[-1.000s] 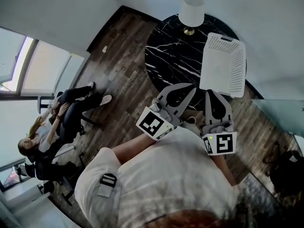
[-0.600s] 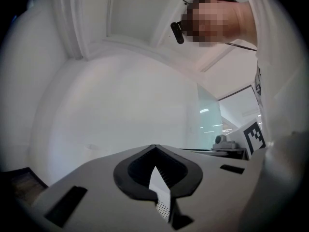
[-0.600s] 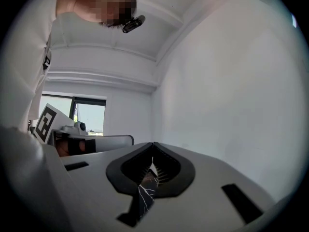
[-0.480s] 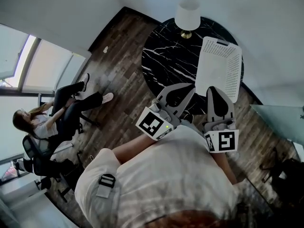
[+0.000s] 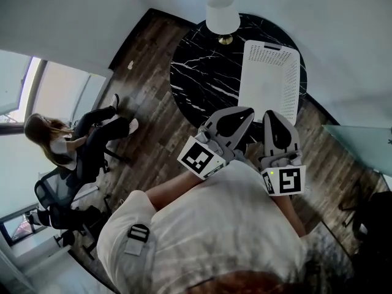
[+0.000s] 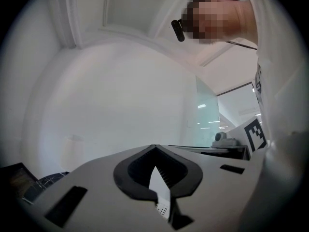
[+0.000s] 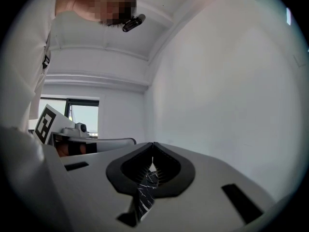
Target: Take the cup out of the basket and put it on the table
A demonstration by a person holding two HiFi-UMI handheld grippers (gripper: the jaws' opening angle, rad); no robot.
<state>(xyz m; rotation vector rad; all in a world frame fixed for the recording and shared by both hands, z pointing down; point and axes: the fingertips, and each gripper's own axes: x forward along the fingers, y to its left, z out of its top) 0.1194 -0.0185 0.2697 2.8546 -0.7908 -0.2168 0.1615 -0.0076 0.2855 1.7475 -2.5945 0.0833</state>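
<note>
Basket [image 5: 269, 84], perforated white plastic, seemingly on marble table [image 5: 196, 72]; left gripper [image 5: 245, 113], right gripper [image 5: 272, 115] clenched.

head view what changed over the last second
The view swung: table, basket and lamp slid left in frame. The seated person at left sat up. Left gripper and right gripper stayed shut, holding nothing.

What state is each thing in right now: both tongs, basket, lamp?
Left tongs: shut, empty.
Right tongs: shut, empty.
Basket: upright on the table, no cup visible inside.
Lamp: upright on the table; lit or not, cannot tell.
</note>
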